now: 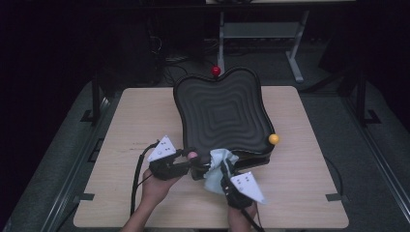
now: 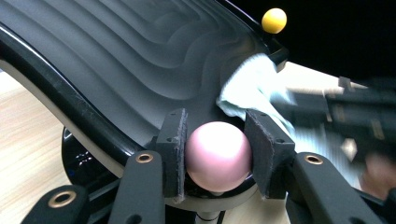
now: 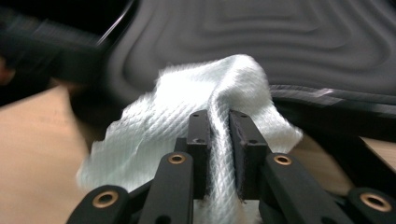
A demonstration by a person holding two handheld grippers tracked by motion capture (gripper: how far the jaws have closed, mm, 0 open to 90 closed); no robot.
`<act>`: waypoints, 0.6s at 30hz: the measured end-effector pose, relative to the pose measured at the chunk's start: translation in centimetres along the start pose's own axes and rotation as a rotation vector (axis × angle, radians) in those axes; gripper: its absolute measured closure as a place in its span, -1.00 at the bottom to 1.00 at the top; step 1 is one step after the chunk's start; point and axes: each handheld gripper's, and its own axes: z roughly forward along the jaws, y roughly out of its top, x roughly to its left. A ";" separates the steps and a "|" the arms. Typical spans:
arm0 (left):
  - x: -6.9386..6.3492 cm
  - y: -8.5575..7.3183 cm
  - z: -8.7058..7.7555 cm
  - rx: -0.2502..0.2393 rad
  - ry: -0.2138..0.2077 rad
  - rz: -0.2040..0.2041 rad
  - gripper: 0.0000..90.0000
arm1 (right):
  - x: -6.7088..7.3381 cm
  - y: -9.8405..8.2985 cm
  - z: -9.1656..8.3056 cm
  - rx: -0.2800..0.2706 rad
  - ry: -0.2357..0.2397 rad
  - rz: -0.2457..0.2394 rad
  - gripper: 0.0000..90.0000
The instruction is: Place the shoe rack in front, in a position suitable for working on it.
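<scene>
Two grippers work at the near edge of a ridged black tray on a pale wooden table.
The left gripper clamps a smooth pink ball at the tray's near corner; the right gripper pinches a woven white cloth against the tray's rim; three balls in all, pink, red ball and yellow ball, one per corner.

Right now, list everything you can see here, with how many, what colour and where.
table: one, light wood, under everything
tray: one, black, ridged, mid table
pink ball: one, tray's near corner, gripped by left tool
yellow ball: one, tray's right corner
red ball: one, tray's far corner
cloth: one, pale blue-white, draped on tray's near edge, pinched by right tool
hands: two, at the near edge
</scene>
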 end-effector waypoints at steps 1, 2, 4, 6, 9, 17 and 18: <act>0.0 0.0 0.0 -0.001 0.000 0.000 0.34 | 0.0 -0.3 0.1 -0.002 -0.006 -0.019 0.76; -0.1 0.0 0.0 0.001 0.001 0.001 0.34 | -0.4 -0.4 0.2 0.007 -0.012 -0.004 0.76; -0.1 0.0 0.1 0.000 0.002 0.001 0.34 | -2.0 -0.3 0.7 0.016 -0.050 0.055 0.76; 0.0 0.0 0.1 0.000 -0.002 0.001 0.34 | -2.6 -0.2 0.7 0.005 -0.034 0.107 0.76; 0.0 0.0 0.2 -0.005 0.005 -0.004 0.34 | -1.1 -0.2 0.4 0.001 0.024 0.072 0.76; 0.2 0.0 0.2 -0.007 0.007 -0.008 0.34 | -0.6 -0.3 0.5 -0.008 0.036 0.049 0.77; 0.3 0.0 0.3 -0.007 0.009 -0.010 0.34 | -0.5 -0.2 0.5 -0.007 0.038 0.047 0.77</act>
